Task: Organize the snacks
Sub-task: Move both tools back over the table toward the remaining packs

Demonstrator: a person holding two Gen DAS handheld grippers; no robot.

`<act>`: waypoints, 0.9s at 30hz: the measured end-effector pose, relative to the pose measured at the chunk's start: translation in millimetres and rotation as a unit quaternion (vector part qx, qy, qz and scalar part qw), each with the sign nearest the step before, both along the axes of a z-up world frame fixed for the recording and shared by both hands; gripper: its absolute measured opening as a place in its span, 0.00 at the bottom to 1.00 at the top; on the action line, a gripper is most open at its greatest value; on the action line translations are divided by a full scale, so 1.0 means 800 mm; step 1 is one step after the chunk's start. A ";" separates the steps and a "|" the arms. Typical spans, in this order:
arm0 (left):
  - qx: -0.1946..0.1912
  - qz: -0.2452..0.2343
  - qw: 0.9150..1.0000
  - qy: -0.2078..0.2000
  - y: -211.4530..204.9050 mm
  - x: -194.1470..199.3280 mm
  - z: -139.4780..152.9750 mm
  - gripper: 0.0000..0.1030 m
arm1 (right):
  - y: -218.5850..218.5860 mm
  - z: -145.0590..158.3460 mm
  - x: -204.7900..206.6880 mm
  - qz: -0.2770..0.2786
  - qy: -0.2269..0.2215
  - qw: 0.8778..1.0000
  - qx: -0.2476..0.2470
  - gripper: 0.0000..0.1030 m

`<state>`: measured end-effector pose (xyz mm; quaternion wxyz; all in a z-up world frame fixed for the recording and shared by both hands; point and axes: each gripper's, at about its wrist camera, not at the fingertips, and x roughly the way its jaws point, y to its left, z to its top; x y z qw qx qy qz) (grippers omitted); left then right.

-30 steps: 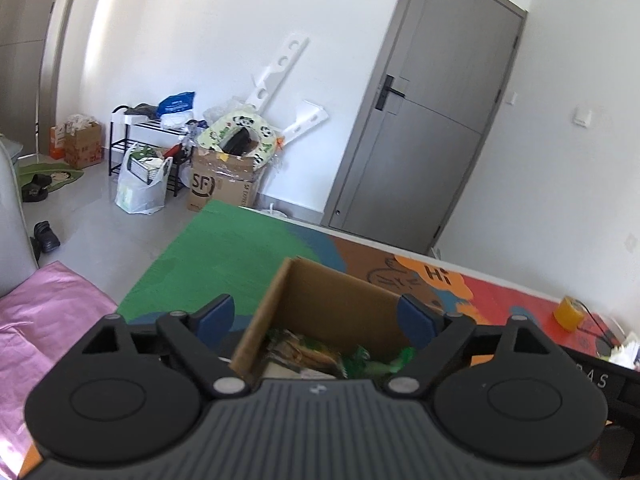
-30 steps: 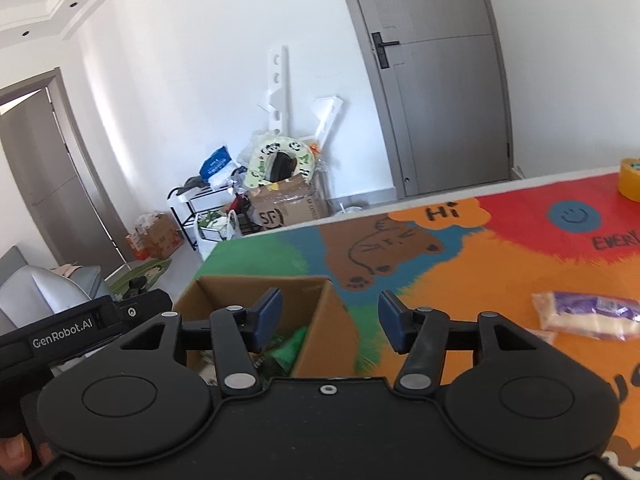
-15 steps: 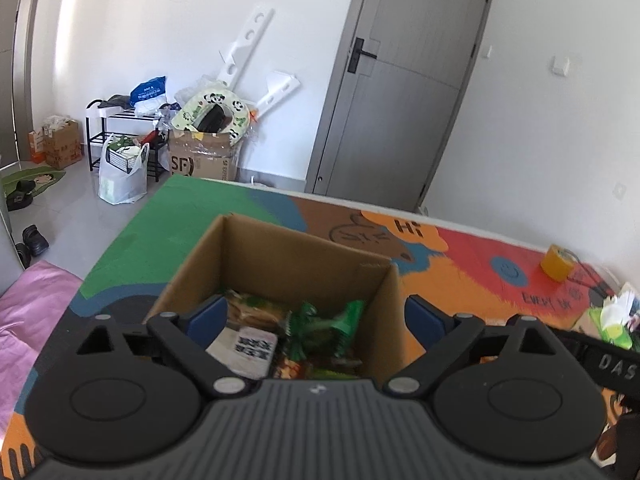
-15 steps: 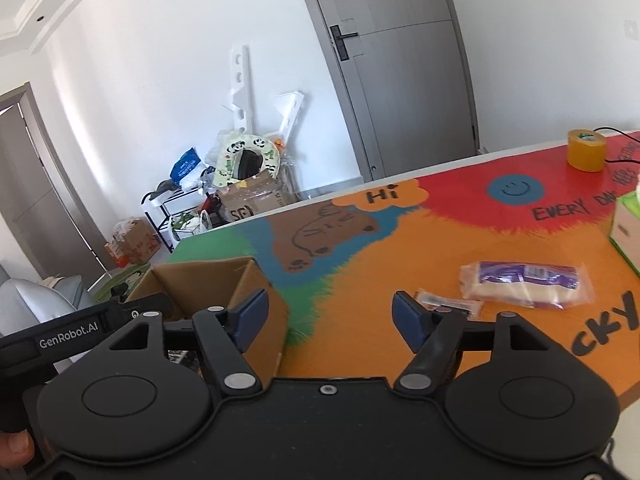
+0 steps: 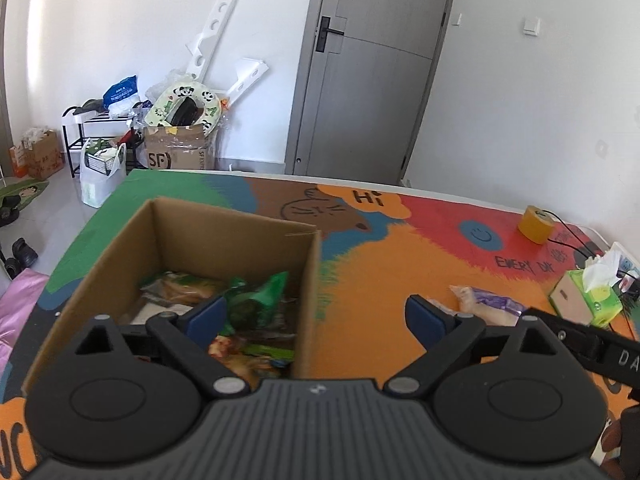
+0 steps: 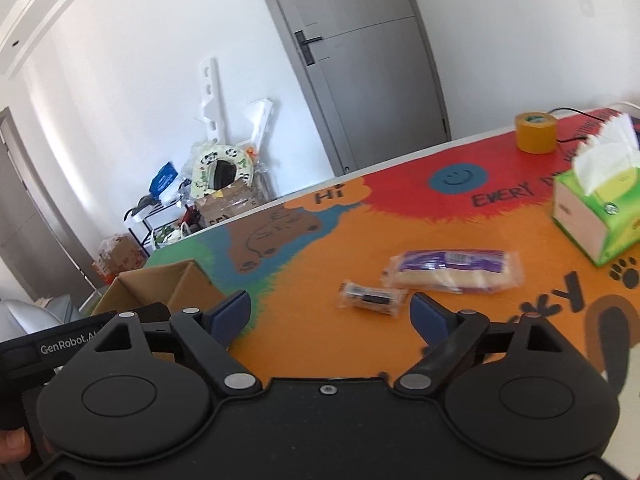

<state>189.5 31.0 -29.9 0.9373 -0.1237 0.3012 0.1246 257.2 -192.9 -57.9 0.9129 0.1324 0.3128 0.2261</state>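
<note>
An open cardboard box (image 5: 240,240) stands on the colourful table mat and holds several snack packets, among them green ones (image 5: 256,300). My left gripper (image 5: 316,316) is open and empty, held over the box's right wall. The box's corner also shows in the right wrist view (image 6: 160,284). A purple-and-clear snack packet (image 6: 452,270) and a small clear packet (image 6: 370,296) lie on the orange part of the mat. The purple packet also shows in the left wrist view (image 5: 488,306). My right gripper (image 6: 332,316) is open and empty, just short of the small packet.
A green tissue box (image 6: 600,216) stands at the right, and it also shows in the left wrist view (image 5: 588,296). A yellow tape roll (image 6: 534,132) and a black cable lie at the far right edge. Floor clutter, a rack and a grey door lie beyond the table.
Both grippers have swung to the right. The left view now takes in the box's right wall and the purple packet. The right view has left the box and faces the two loose packets.
</note>
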 end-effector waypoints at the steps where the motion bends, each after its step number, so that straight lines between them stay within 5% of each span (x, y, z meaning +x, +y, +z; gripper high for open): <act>1: 0.000 -0.005 1.000 -0.002 -0.005 0.002 0.002 0.92 | -0.006 -0.002 0.002 -0.001 0.001 1.000 0.000 0.85; 19: 0.012 -0.062 0.998 0.001 -0.089 0.073 -0.009 0.92 | -0.084 -0.022 0.044 -0.061 0.008 0.998 0.005 0.82; 27: 0.017 -0.052 0.998 0.018 -0.095 0.106 -0.032 0.92 | -0.084 -0.035 0.081 -0.061 0.009 0.998 0.009 0.66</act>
